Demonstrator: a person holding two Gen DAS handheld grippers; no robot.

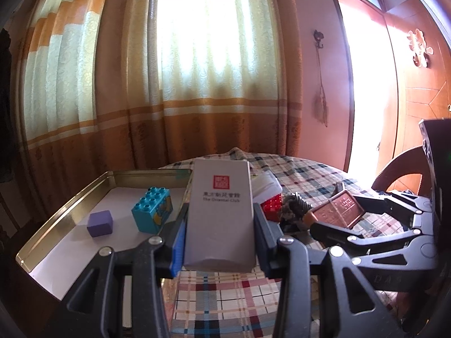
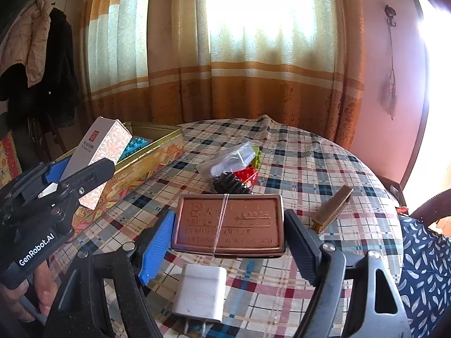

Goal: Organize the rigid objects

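Pinching the grey box (image 1: pixel 220 214), the left hand-held gripper (image 1: pixel 220 236) should be lowered level into the tin tray (image 1: pixel 56 225) at frame left, while the copper case (image 2: pixel 228 222) is kept clamped in the right hand-held gripper (image 2: pixel 228 239).

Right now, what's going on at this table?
A person is sorting small items with a gripper in each hand. The left gripper is shut on a grey carton, held upright beside the open tin tray, which already holds a purple cube and a teal brick. The right gripper has a copper-coloured case between its fingers, above the checked tablecloth. A white charger, a red brick and other bits are still loose.
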